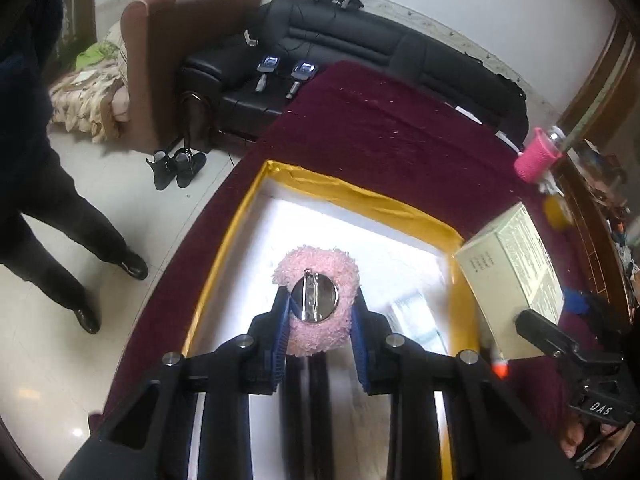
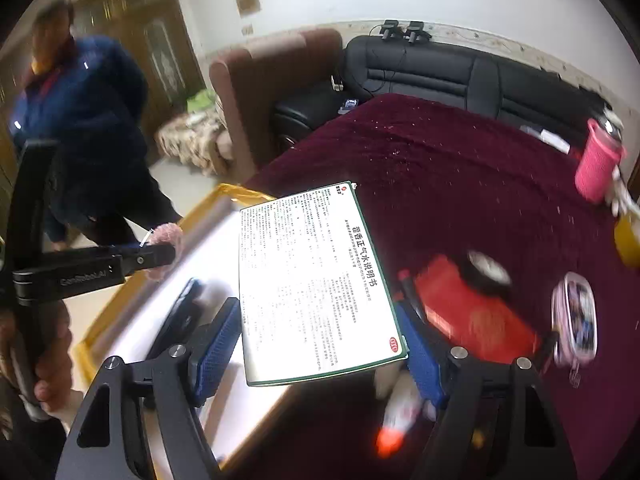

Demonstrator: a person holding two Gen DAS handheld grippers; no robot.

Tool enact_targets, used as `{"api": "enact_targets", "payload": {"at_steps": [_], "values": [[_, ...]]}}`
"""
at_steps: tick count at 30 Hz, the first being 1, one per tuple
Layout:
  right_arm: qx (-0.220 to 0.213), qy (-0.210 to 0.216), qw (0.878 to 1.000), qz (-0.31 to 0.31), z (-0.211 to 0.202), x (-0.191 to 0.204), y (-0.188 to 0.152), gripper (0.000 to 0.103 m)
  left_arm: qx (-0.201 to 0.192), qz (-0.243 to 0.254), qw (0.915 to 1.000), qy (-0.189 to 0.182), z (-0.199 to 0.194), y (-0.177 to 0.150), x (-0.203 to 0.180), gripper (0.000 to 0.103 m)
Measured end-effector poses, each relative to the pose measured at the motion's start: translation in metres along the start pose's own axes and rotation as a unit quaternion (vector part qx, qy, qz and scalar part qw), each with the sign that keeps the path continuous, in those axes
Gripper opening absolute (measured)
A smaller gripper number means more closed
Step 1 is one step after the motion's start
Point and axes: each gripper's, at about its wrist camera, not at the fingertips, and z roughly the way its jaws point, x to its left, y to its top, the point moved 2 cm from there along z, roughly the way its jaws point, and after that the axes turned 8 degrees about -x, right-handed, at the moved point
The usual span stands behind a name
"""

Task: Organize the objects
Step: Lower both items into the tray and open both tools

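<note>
Left wrist view: left tool [image 1: 318,312] pinches a pink fluffy brooch [image 1: 316,300] above the yellow-rimmed tray [image 1: 240,220]; right tool [image 2: 320,332] clamps a medicine box [image 2: 312,280] beside it. Red packet [image 2: 472,312] awaits.

Black sofa [image 1: 400,52], brown armchair [image 1: 168,40], bystander [image 2: 88,120].

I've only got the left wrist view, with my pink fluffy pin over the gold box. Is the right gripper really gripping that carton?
Observer: Yes. The right gripper is shut on the medicine carton, with a blue pad on each side.
Operator: What's on the cloth beyond it?
Observer: A blurred flat red item, with a small pink-rimmed case to its right.
Operator: Are my tools close to colliding?
Observer: No. Side-on, the left gripper, shut on the pink fluffy pin, is apart from the carton.
</note>
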Motion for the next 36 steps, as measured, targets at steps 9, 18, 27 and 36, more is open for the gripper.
{"api": "enact_targets", "payload": {"at_steps": [9, 18, 27, 36], "values": [[0.043, -0.053, 0.994, -0.083, 0.059, 0.026, 0.006, 0.081, 0.047, 0.029, 0.9978, 0.035, 0.056, 0.005, 0.006, 0.027], [0.061, -0.003, 0.994, -0.093, 0.066, 0.058, -0.007, 0.081, 0.056, 0.029, 0.9974, 0.037, 0.062, -0.001, 0.017, 0.027], [0.076, 0.017, 0.996, -0.048, 0.080, 0.045, -0.012, 0.081, 0.056, 0.038, 0.9970, 0.038, 0.061, -0.001, 0.016, 0.030], [0.051, 0.039, 0.998, -0.009, 0.042, 0.035, -0.017, 0.088, 0.012, 0.026, 0.9993, 0.023, 0.036, -0.003, 0.013, 0.062]]}}
